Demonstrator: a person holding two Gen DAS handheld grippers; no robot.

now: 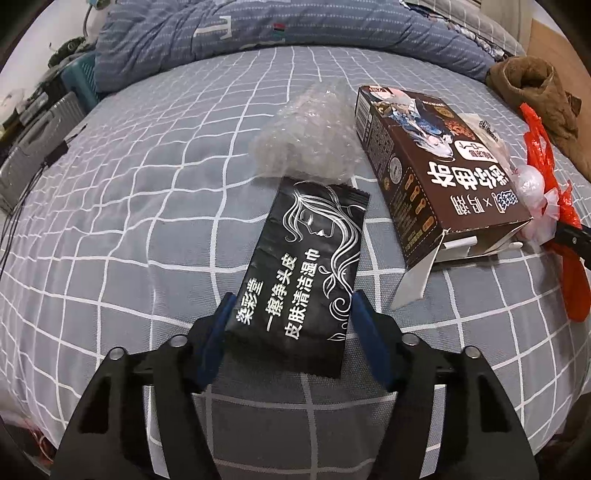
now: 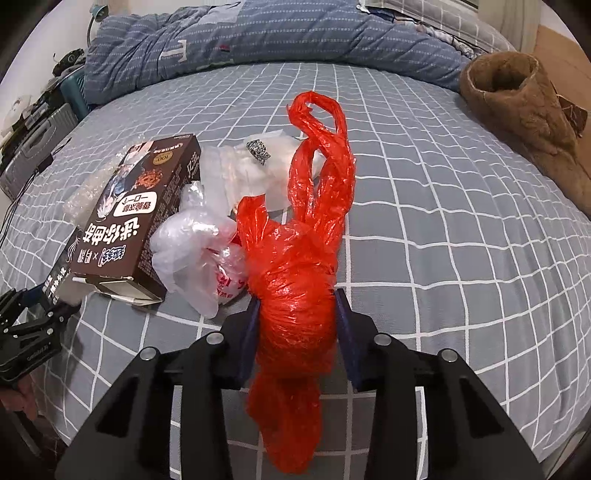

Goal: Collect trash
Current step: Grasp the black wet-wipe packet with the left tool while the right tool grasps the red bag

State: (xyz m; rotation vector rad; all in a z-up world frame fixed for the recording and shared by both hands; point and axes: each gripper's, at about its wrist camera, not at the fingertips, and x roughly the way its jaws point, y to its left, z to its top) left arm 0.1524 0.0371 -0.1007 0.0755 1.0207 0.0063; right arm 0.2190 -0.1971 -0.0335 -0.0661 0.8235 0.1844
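Observation:
My left gripper is shut on a black wet-wipe packet with white Chinese print, holding it over the checked bedsheet. Beyond it lie a wad of bubble wrap and an open brown cardboard box. My right gripper is shut on a crumpled red plastic bag, its handles reaching away over the bed. Clear and white plastic bags lie between the red bag and the box. The left gripper shows at the right wrist view's left edge.
A blue quilt is bunched along the far side of the bed. A brown fleece garment lies at the far right. A grey suitcase and cables stand off the bed's left edge.

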